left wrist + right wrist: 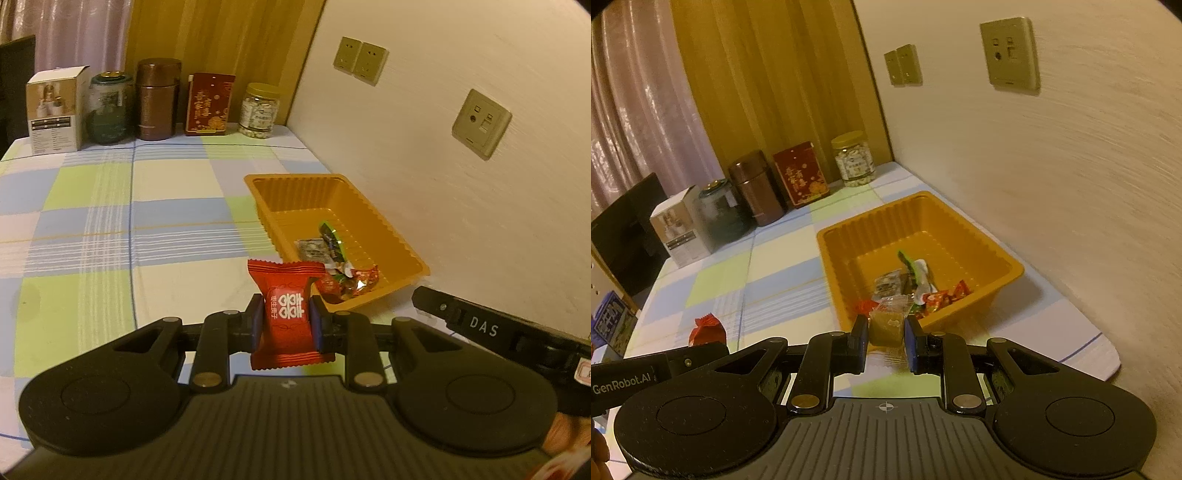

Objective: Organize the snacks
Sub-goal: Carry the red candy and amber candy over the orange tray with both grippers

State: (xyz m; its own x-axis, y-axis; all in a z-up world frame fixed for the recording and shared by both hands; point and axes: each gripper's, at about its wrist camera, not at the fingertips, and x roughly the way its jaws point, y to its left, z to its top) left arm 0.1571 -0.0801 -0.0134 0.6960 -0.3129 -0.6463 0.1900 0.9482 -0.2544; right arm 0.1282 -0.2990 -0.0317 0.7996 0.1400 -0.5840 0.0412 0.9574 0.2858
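snack sorting: both claws loaded, tray ahead

left wrist view: left gripper (287,317) holds a red candy packet (290,314) pinched across its middle, long axis running up the frame, lifted off the checked tablecloth (110,221). the orange tray (388,236) sits centre right, up and to the right of the claw, its near corner just past the packet. wrapped sweets (340,258) lie inside, at the near end. the right gripper's arm shows at lower right.

right wrist view: right gripper (886,334) is closed on a clear-wrapped tan sweet (888,323), which sits just short of the tray's near rim (831,266). judged nearer to the tray than the left; a short move forward should drop it in. jars and boxes (757,188) stand upper left, well apart.
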